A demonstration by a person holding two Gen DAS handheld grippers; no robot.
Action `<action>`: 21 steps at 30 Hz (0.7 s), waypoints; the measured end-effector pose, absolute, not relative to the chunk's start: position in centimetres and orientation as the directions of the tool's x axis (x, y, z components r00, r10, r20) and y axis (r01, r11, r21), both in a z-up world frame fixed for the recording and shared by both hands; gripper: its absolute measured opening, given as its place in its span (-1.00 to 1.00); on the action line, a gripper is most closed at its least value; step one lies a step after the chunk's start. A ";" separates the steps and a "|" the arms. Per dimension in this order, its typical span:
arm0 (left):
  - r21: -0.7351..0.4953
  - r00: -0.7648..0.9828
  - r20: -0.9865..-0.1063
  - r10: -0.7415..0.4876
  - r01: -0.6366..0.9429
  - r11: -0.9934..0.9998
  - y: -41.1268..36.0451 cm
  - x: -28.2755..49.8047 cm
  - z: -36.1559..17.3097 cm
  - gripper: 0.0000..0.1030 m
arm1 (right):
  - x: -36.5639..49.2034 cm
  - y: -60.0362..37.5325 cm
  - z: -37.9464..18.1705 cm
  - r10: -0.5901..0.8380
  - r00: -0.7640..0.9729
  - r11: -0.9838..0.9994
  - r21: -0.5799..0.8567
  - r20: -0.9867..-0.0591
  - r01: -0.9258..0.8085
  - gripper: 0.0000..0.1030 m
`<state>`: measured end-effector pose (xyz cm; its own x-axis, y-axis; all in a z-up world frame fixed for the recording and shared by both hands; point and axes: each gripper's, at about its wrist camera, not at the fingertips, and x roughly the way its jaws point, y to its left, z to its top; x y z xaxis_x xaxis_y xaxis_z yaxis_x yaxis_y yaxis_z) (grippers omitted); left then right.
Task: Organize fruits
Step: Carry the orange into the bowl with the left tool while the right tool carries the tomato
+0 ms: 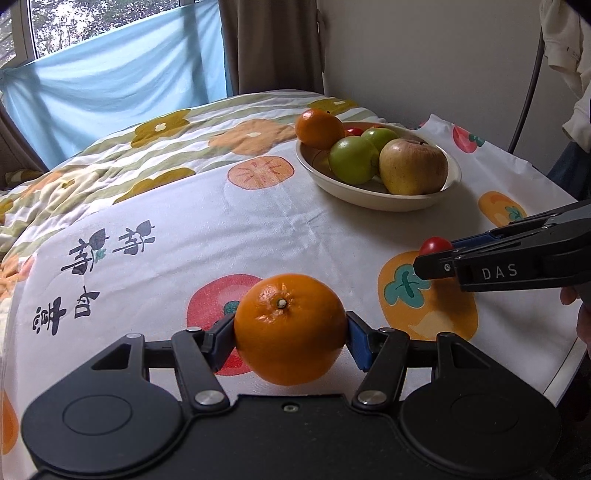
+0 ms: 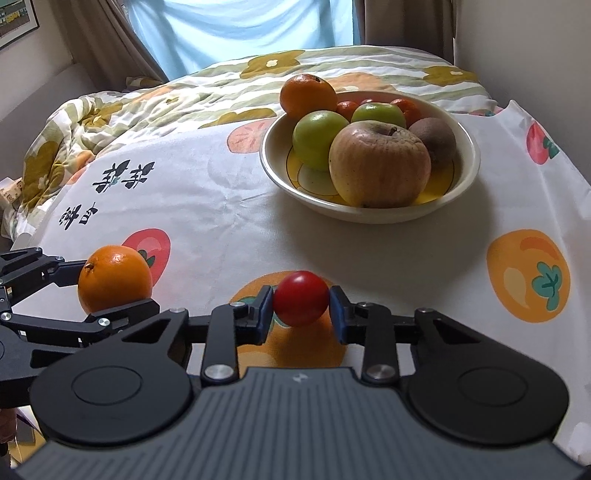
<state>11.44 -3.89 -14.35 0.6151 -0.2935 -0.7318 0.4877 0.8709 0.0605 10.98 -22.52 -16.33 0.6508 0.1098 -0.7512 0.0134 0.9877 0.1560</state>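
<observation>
Far off we see a daylit window behind a blue drape, brown curtains and a pale wall to its right.

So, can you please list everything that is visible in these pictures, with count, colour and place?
orange: two, orange; one in left gripper, one on bowl's far rim
tomato: one, red, in right gripper
bowl: one, cream, on tablecloth
apple: one, yellow-red, front of bowl
green fruit: two, green, in bowl
kiwi: one, brown, in bowl
small fruits: a few, orange-red, back of bowl
tablecloth: one, white, fruit print
quilt: one, flowered, behind
curtain: one, blue, at window
left gripper: black, shut on orange
right gripper: black, shut on tomato
</observation>
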 end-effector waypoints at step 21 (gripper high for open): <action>0.020 0.682 -0.656 -0.324 0.445 0.895 -7.7 11.5 -6.4 0.27 | 9.6 -28.0 -8.6 0.081 0.715 0.987 0.154 -0.694 0.037 -0.08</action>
<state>11.51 -7.67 -6.37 0.6815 -0.3241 -0.6561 0.4448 0.8954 0.0198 9.56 -28.04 -8.56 0.7153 0.0813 -0.6940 0.0371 0.9874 0.1539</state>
